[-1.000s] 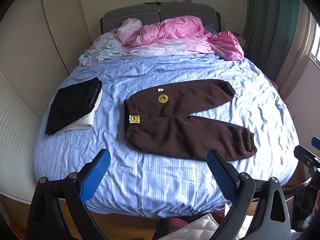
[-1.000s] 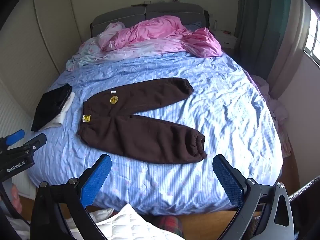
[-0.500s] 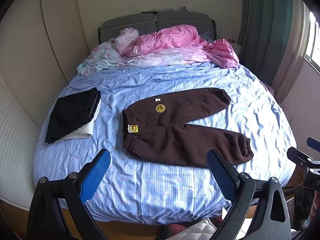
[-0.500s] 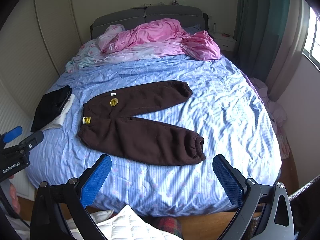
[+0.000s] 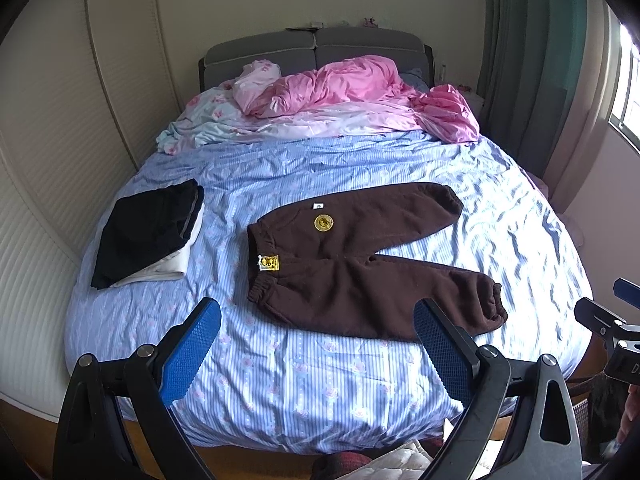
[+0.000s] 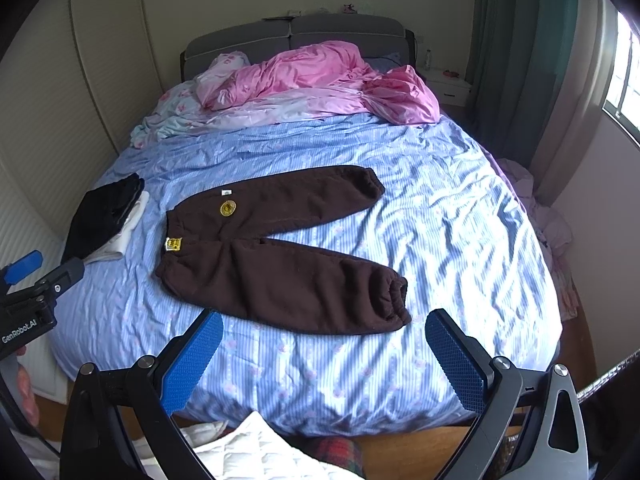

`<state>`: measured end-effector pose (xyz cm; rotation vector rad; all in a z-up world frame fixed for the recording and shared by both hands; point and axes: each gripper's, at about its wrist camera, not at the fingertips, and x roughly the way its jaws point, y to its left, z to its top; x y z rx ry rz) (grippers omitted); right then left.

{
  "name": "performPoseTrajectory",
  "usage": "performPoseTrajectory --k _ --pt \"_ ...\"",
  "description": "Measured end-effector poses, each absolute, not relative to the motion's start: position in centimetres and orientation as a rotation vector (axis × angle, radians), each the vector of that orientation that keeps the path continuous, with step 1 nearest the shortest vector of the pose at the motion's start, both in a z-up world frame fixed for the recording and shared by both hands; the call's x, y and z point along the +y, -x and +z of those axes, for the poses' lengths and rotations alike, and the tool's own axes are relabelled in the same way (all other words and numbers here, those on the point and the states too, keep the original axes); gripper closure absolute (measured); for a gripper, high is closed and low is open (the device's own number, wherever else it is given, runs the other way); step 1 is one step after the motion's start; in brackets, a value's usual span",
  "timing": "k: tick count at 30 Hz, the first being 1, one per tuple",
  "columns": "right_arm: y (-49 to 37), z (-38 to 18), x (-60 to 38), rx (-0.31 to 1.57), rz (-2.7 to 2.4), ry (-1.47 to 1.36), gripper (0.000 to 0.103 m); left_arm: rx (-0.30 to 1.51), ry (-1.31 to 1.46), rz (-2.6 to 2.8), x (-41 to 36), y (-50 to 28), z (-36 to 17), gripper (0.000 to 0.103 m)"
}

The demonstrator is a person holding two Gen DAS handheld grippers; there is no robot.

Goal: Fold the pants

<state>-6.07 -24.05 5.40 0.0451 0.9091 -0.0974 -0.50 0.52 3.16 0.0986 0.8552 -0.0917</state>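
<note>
**Brown pants flat on the bed, both grippers spread wide and empty**

From my seat I see the brown pants (image 5: pixel 360 264) lying unfolded on the blue striped bedsheet (image 5: pixel 304 384), near the middle of the bed. The fabric looks thick and fleecy, with a gathered elastic waistband toward the left and ribbed cuffs at the right. The two legs splay apart in a V. A round yellow badge (image 5: pixel 323 223) sits on the upper leg's hip, and a small yellow label (image 5: pixel 268 263) hangs at the waistband.

My left gripper (image 5: pixel 316 356) hovers above the foot of the bed, its jaws released wide, the textured blue pads (image 5: pixel 191 351) holding nothing. My right gripper (image 6: pixel 325 360) is likewise spread open and empty, just short of the pants' lower leg (image 6: pixel 304 288); its pads show the same fine dimpled pattern.

To the left of the pants, well apart, rests a folded stack of black clothing (image 5: pixel 150 230) on something white. At the head of the bed a glossy pink duvet (image 5: pixel 352 88) is bunched in soft crumpled folds against a grey padded headboard (image 5: pixel 316 46). The sheet itself is wrinkled throughout.
</note>
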Motion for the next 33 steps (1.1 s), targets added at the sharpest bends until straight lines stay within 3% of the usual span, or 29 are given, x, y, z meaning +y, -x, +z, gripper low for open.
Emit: performPoseTrajectory --k 33 --pt "5.3 6.1 -23.8 0.903 -0.103 -0.034 0.0 0.832 -0.094 -0.095 0.7 1.2 2.9 0.003"
